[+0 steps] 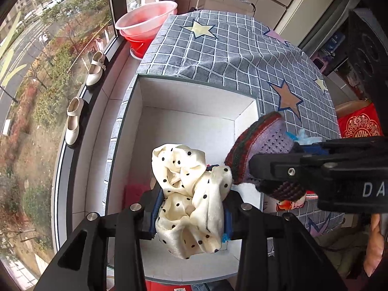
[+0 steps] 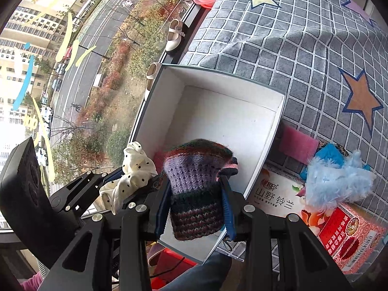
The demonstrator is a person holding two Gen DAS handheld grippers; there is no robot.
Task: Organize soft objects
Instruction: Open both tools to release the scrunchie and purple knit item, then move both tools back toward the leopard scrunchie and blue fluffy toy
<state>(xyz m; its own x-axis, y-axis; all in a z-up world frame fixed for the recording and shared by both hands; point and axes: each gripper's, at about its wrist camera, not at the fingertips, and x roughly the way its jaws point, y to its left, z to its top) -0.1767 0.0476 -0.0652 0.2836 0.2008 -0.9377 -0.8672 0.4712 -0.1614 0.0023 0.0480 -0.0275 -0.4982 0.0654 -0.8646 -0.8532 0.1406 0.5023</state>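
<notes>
My left gripper (image 1: 190,208) is shut on a cream polka-dot cloth (image 1: 191,201) and holds it above the near end of an open white box (image 1: 194,131). My right gripper (image 2: 196,206) is shut on a striped purple knitted piece (image 2: 196,189), also over the box (image 2: 230,126). In the left wrist view the right gripper (image 1: 315,169) comes in from the right with the knit (image 1: 259,145). In the right wrist view the left gripper (image 2: 80,194) with the cloth (image 2: 128,177) is at the left. A pink soft item (image 1: 135,191) lies in the box's near corner.
The box sits on a grey checked star-pattern cover (image 1: 230,48). To its right lie a pink sponge (image 2: 298,145), a fluffy light blue item (image 2: 337,179) and printed packets (image 2: 346,237). Pink basins (image 1: 145,21) and white shoes (image 1: 95,69) stand by the window.
</notes>
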